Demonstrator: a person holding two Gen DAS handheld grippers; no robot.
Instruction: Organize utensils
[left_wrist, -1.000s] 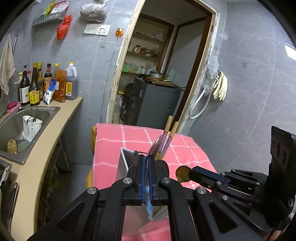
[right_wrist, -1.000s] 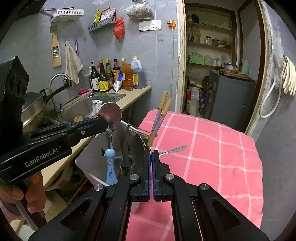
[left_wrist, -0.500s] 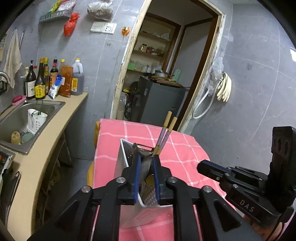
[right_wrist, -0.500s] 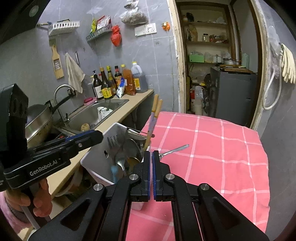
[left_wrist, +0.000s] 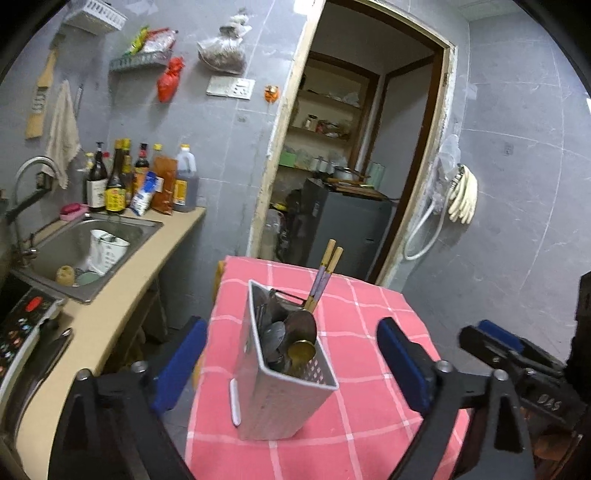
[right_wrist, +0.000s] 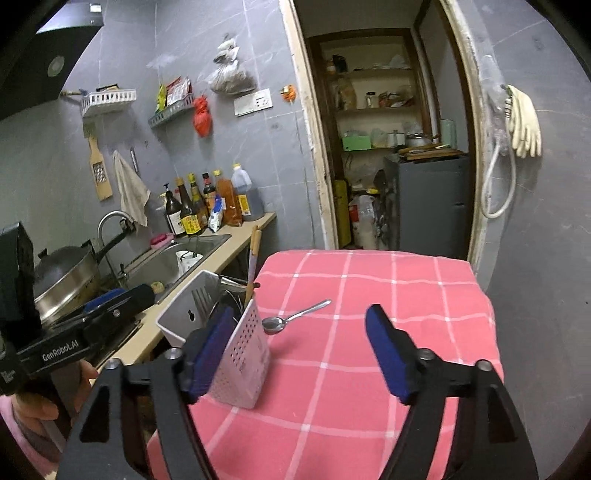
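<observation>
A white perforated utensil holder (left_wrist: 284, 384) stands on the pink checked tablecloth (left_wrist: 354, 435), near the table's left edge. Spoons (left_wrist: 295, 332) and a pair of wooden chopsticks (left_wrist: 327, 269) stick out of it. My left gripper (left_wrist: 291, 363) is drawn back from the holder with its jaws opening. The holder shows between the blue pads (left_wrist: 181, 362), and they do not touch it. My right gripper (right_wrist: 301, 356) is also opening over bare cloth, with the holder (right_wrist: 240, 354) beside its left finger. One metal spoon (right_wrist: 295, 317) lies loose on the cloth just beyond.
A counter (left_wrist: 110, 317) with a steel sink (left_wrist: 92, 251), sauce bottles (left_wrist: 140, 184) and a wok (right_wrist: 62, 273) runs along the left, close to the table. Behind the table is an open doorway with a grey cabinet (right_wrist: 428, 199). A hand (right_wrist: 37, 402) holds the left gripper's handle.
Both grippers went from shut to wide open and pulled back from the holder. The spoon seen at the left gripper's tip a second ago is no longer there.
</observation>
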